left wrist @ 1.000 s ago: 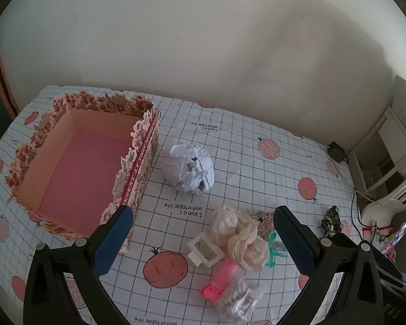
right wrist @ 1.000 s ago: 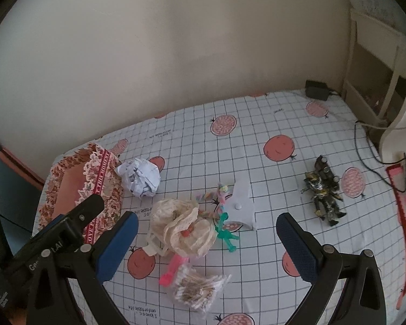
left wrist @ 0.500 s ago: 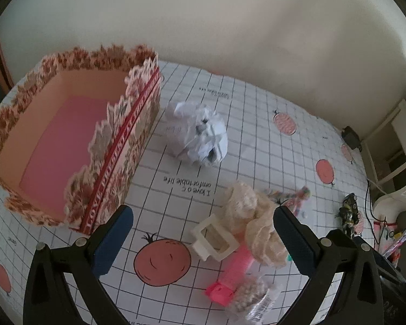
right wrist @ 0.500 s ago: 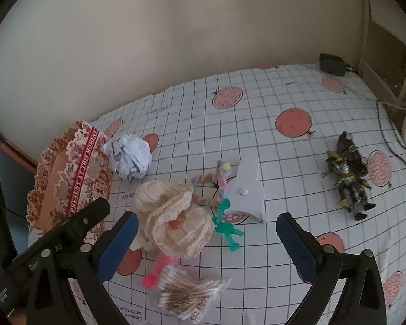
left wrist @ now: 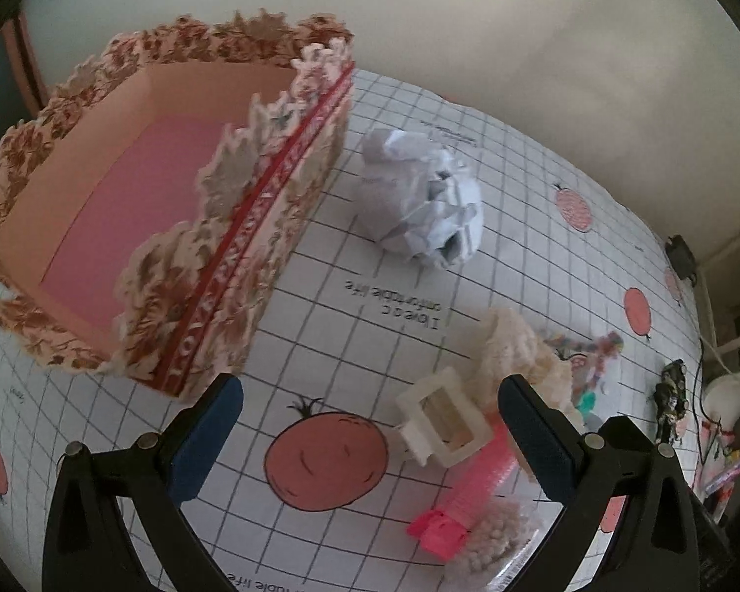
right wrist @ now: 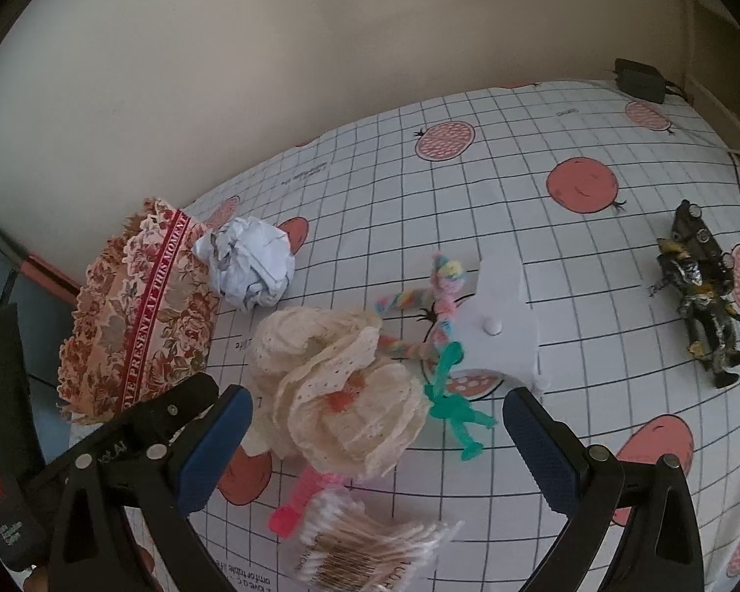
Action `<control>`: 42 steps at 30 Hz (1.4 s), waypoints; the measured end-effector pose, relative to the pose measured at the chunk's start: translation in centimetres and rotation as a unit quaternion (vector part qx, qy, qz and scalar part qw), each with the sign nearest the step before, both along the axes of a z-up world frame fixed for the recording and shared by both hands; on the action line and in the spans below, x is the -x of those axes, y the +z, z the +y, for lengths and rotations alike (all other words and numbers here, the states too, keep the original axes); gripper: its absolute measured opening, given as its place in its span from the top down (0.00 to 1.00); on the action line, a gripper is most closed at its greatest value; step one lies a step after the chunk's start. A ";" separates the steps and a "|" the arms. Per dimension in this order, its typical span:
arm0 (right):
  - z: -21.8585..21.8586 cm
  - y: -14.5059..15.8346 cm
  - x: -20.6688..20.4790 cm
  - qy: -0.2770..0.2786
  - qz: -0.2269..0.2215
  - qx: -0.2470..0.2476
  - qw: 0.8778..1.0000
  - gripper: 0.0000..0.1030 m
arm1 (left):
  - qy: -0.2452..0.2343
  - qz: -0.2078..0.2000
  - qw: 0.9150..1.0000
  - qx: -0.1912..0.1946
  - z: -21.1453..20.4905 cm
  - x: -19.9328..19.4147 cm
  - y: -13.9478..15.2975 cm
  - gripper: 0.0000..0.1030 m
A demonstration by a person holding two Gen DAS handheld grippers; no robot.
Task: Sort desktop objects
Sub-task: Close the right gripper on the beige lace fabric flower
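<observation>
Overhead, both grippers hover above the grid-printed tablecloth with red fruit faces (right wrist: 582, 182), tilted down toward the clutter. The left gripper (left wrist: 370, 424) has its blue-padded fingers spread wide and grips nothing; below the gap lie a red fruit print and a cream rectangular plastic hair clip (left wrist: 441, 424). The right gripper (right wrist: 377, 439) is likewise released and bare, framing a cream lace fabric flower (right wrist: 340, 394) and a green pipe-cleaner figure (right wrist: 456, 404).

The left wrist view looks into the open floral paper box with scalloped lace rim and red ribbon band (left wrist: 251, 227): its pink floor is bare. The right wrist view shows only that box's outer wall (right wrist: 138, 315), with the left gripper's black body in front of it. A crumpled white paper ball (left wrist: 422, 202) sits on the cloth just beside the box, outside it.

Only the right wrist view clearly shows a pastel twisted pipe-cleaner figure (right wrist: 439, 296), which lies against a white flat plastic piece (right wrist: 503, 330), a dark toy robot figure (right wrist: 700, 291) well apart to the right, and a clear bag of cotton swabs (right wrist: 365, 542) near the bottom. A pink plastic stick (left wrist: 461, 498) pokes out from under the lace flower and touches the swab bag. The left view gives the toy robot only as a small dark shape at its right edge.
</observation>
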State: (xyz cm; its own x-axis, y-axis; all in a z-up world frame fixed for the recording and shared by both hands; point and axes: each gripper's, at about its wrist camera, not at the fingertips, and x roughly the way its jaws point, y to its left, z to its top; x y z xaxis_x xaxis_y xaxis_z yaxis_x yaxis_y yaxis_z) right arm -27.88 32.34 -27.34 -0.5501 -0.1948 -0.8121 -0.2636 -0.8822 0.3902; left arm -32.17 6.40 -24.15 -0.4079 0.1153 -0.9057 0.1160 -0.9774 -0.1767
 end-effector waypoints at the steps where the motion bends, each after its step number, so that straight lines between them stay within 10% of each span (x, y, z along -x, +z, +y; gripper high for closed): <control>1: -0.1 -0.1 0.0 0.001 0.001 0.003 1.000 0.03 | 0.001 -0.001 1.000 0.001 -0.1 0.0 0.0 0.00; 24: -3.2 -1.9 0.6 0.040 -0.014 -0.023 0.999 0.26 | 0.022 -0.043 0.999 -0.020 -3.0 -1.1 -2.3 0.01; 42: -2.9 -2.6 0.2 0.033 -0.020 -0.028 0.999 0.84 | 0.009 -0.059 0.998 -0.020 -2.2 -1.2 -2.4 0.01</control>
